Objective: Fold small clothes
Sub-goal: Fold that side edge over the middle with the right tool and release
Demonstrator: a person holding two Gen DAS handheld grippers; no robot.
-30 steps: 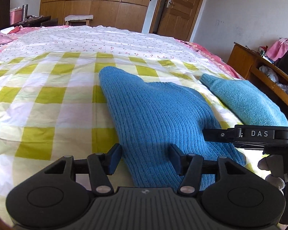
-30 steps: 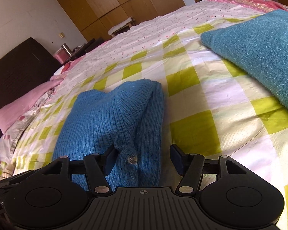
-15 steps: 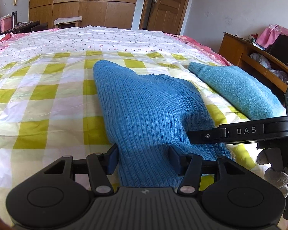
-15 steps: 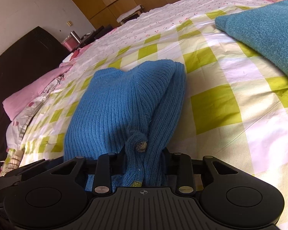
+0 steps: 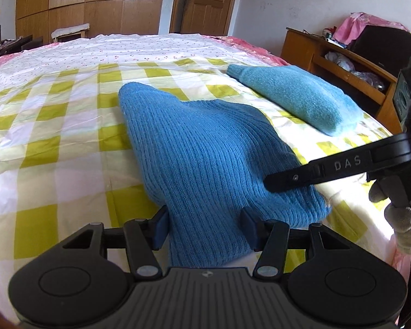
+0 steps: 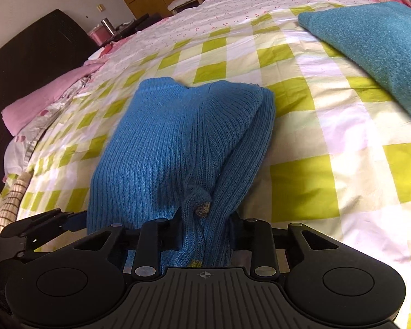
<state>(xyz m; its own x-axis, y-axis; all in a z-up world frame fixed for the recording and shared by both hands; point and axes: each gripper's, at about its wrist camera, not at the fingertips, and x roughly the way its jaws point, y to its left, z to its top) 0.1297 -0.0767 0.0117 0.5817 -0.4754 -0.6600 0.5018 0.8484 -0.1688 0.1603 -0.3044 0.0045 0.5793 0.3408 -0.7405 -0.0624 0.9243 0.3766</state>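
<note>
A blue ribbed knit sweater [image 5: 205, 153] lies folded on the yellow-and-white checked bed sheet [image 5: 54, 142]. My left gripper [image 5: 204, 226] is open, its two fingers standing either side of the sweater's near edge. My right gripper [image 6: 205, 235] is shut on the sweater's [image 6: 183, 137] near end, where the knit bunches around a small button [image 6: 202, 208]. The right gripper also shows from the side in the left wrist view [image 5: 268, 182], at the sweater's right edge. The left gripper shows at the lower left of the right wrist view [image 6: 68, 220].
A folded teal fleece garment [image 5: 296, 96] lies on the bed to the right of the sweater, also in the right wrist view [image 6: 375, 41]. A wooden shelf unit [image 5: 334, 60] stands past the bed's right edge. A pink pillow [image 6: 41, 101] lies at the left.
My right gripper has closed on the sweater's near end and lifted it a little. My left gripper has moved in so its open fingers straddle the sweater's other near edge.
</note>
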